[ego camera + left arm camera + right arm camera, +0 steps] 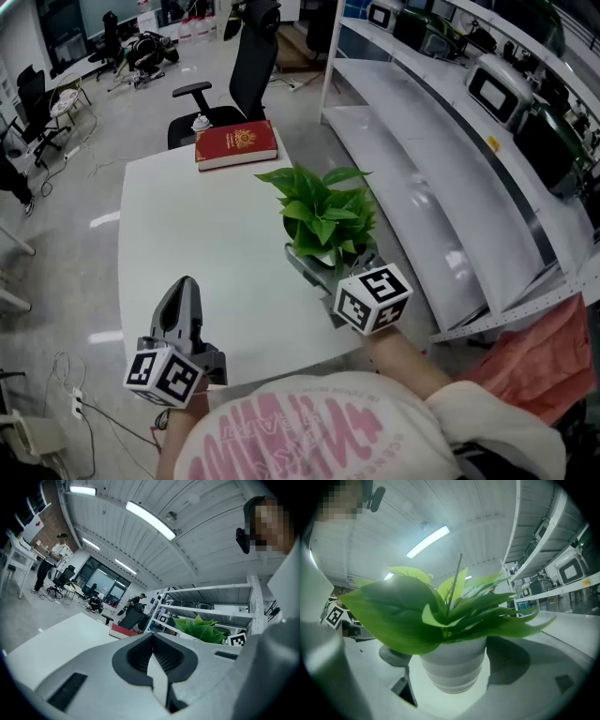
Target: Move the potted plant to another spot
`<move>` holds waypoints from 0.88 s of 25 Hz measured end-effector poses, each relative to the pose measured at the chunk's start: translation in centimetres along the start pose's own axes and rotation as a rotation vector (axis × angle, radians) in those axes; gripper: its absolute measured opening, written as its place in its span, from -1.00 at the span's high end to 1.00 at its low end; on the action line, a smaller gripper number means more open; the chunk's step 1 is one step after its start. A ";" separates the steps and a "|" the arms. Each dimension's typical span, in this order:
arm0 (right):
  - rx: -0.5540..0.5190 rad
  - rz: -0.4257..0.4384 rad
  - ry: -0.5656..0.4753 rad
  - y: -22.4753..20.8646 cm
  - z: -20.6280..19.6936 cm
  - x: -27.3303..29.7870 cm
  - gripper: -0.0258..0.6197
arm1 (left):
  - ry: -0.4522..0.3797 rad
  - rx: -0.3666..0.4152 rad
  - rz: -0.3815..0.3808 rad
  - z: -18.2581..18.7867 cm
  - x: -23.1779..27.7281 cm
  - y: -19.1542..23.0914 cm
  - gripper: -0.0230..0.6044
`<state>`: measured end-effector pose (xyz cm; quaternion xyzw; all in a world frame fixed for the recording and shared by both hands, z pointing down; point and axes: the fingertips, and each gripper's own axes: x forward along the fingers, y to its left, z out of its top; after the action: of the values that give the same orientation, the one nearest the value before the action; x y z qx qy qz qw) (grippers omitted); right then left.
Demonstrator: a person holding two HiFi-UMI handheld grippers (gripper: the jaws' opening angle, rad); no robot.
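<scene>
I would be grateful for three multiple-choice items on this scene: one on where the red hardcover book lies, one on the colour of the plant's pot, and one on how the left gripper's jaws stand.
1. Where on the white table does the red hardcover book lie?
A. at the far edge, near the black office chair
B. in the middle
C. at the near edge

2. What colour is the ribbed pot of the green-leaved potted plant?
A. black
B. white
C. red

3. How do the jaws of the left gripper stand?
A. wide apart
B. closed on the book
C. together, with nothing between them

Answers:
1. A, as the head view shows the book at the table's far edge, by the chair.
2. B, as the right gripper view shows a white pot.
3. C, as the left gripper view shows the jaws meeting, with nothing between them.
</scene>
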<state>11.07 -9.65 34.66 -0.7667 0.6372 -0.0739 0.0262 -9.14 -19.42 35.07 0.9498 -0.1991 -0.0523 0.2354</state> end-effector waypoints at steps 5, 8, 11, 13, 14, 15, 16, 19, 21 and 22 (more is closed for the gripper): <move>-0.015 0.098 0.026 -3.5 0.8 1.0 -0.61 | -0.009 -0.014 0.066 -1.0 3.3 -2.7 0.92; -0.008 0.148 0.036 -5.5 0.7 1.2 -0.61 | -0.016 0.004 0.094 -1.8 4.9 -4.3 0.92; 0.002 0.190 0.048 -7.3 0.0 1.1 -0.61 | -0.013 0.014 0.129 -3.4 6.1 -5.8 0.92; 0.008 0.216 0.059 -8.5 -0.6 1.2 -0.61 | -0.014 0.003 0.150 -4.7 6.9 -6.6 0.92; 0.010 0.230 0.065 -9.0 -0.9 1.2 -0.61 | -0.015 -0.003 0.159 -5.3 7.3 -6.9 0.92; 0.011 0.244 0.071 -9.5 -1.1 1.3 -0.61 | -0.017 -0.010 0.170 -5.9 7.6 -7.3 0.92; 0.010 0.259 0.077 -10.0 -1.3 1.2 -0.61 | -0.019 -0.018 0.182 -6.5 7.8 -7.7 0.92; 0.007 0.302 0.089 -10.5 -1.6 1.1 -0.61 | -0.032 -0.028 0.219 -7.3 7.9 -8.6 0.92; 0.011 0.322 0.092 -10.5 -1.6 1.3 -0.61 | -0.042 -0.021 0.238 -7.3 7.6 -8.9 0.92; 0.017 0.328 0.092 -10.7 -1.7 1.3 -0.61 | -0.043 -0.017 0.246 -7.5 7.5 -9.1 0.92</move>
<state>21.44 -8.87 37.85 -0.6480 0.7537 -0.1089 0.0150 2.38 -11.90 37.36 0.9149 -0.3187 -0.0450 0.2438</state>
